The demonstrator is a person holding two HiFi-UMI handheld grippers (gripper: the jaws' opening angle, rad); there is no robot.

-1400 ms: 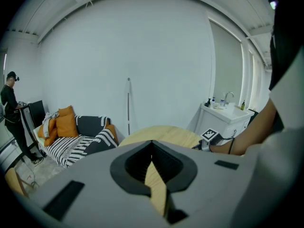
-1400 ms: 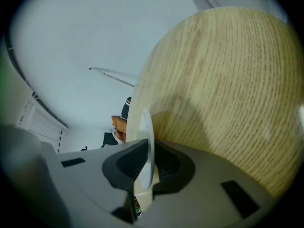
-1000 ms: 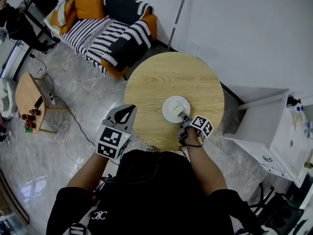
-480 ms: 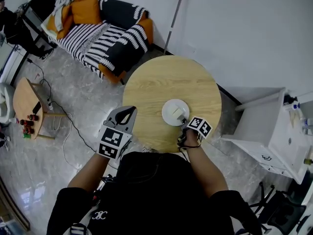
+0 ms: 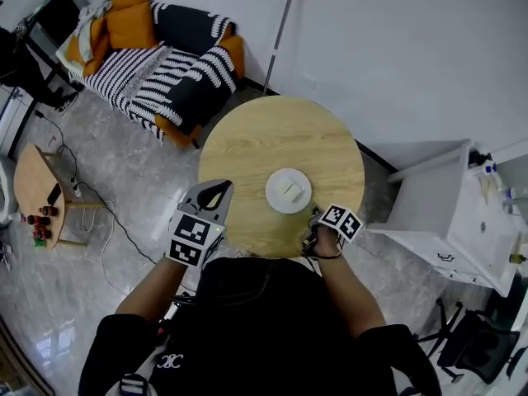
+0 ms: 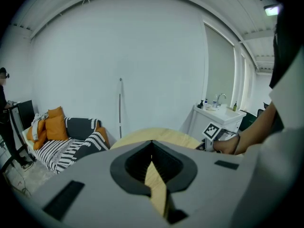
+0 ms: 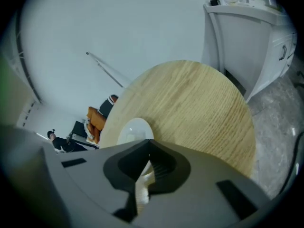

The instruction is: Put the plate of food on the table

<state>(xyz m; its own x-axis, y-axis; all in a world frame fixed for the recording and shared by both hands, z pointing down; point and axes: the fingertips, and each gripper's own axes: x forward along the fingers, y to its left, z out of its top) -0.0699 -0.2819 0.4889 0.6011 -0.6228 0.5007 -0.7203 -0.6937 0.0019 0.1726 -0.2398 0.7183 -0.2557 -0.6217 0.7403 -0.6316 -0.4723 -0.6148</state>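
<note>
1. A round light-wood counter (image 5: 264, 134) stands on a grey marbled floor (image 5: 124, 180). The white round plate (image 5: 275, 192) lies flat on it, on the half nearer the person and well inside the edge.
2. A pale squarish piece of food (image 5: 291, 189) rests on the middle of the plate.
3. The right claw (image 5: 314, 214), held in the person's right hand (image 5: 326, 239), is at the counter's near edge. It points toward the plate, just beside the near-right rim but apart from it.
4. In the right gripper view, the right claw (image 7: 148, 144) has just been closing. Its jaws now meet with nothing between them. Only a thin slit remains below the tips, and the plate (image 7: 135, 126) and the counter (image 7: 199, 108) lie beyond.
5. The left claw (image 5: 220, 183) has its tips over the counter's near-left edge, well apart from the plate, while its body hangs out past the rim.
6. In the left gripper view, the left claw (image 6: 152, 144) is closed and empty. The wood of the counter (image 6: 156, 133) shows through the narrow gap behind the tips.
7. A black-and-white striped sofa with orange cushions (image 5: 165, 68) stands beyond the counter at the left, against the white wall.
8. A white cabinet (image 5: 450, 221) stands at the right, and a small wooden side table (image 5: 37, 176) at the far left.
</note>
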